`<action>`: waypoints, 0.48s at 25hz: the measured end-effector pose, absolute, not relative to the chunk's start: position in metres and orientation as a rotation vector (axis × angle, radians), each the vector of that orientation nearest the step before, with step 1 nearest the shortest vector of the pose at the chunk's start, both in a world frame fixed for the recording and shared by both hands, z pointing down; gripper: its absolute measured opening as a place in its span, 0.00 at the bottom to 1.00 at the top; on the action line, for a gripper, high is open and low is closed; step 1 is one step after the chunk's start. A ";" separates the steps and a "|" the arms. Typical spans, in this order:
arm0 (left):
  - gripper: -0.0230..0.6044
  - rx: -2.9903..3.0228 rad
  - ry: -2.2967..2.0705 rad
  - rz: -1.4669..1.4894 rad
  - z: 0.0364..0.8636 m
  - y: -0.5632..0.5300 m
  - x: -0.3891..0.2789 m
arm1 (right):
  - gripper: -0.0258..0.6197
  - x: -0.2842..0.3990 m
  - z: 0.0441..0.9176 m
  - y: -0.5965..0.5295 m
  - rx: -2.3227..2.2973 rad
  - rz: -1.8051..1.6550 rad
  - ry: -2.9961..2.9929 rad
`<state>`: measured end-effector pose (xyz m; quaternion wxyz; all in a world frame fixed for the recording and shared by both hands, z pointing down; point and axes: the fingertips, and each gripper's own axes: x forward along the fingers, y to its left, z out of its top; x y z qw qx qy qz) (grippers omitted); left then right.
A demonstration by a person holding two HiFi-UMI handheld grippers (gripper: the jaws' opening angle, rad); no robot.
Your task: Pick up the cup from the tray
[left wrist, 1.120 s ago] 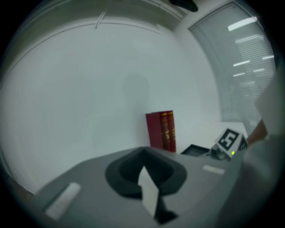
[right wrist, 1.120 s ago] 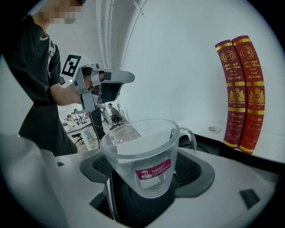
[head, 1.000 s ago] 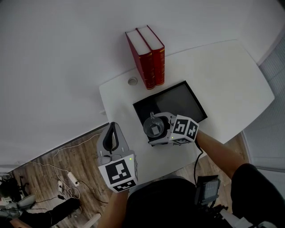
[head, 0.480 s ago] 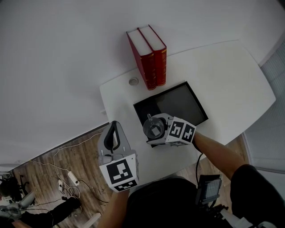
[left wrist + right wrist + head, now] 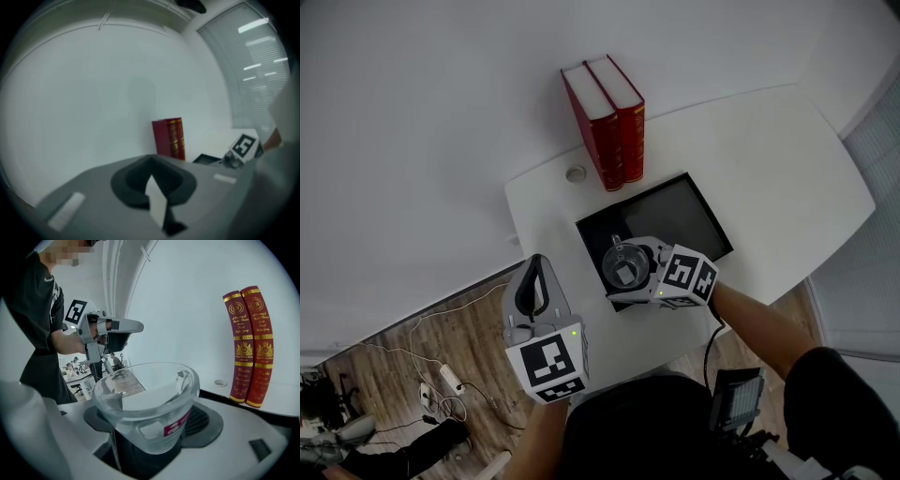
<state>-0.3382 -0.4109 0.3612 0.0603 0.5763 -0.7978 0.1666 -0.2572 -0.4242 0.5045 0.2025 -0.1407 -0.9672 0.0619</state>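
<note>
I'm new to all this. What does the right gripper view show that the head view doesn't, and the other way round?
Only the right gripper view: the red label on the clear cup, seen close up between that gripper's jaws, and the gold print on the spines of the two red books. Only the head view: the whole black tray, the outline of the white table and the wooden floor below. Both: the cup, the books, and the left gripper, held off to the side with its jaws together.
</note>
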 end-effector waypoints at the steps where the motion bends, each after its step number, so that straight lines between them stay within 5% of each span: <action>1: 0.04 1.746 -2.417 0.501 0.360 -0.411 -0.338 | 0.67 -0.257 0.500 -0.425 -0.388 0.176 -2.713; 12: 0.04 1.806 -2.428 0.470 0.348 -0.415 -0.328 | 0.68 -0.254 0.432 -0.432 -0.298 0.090 -2.854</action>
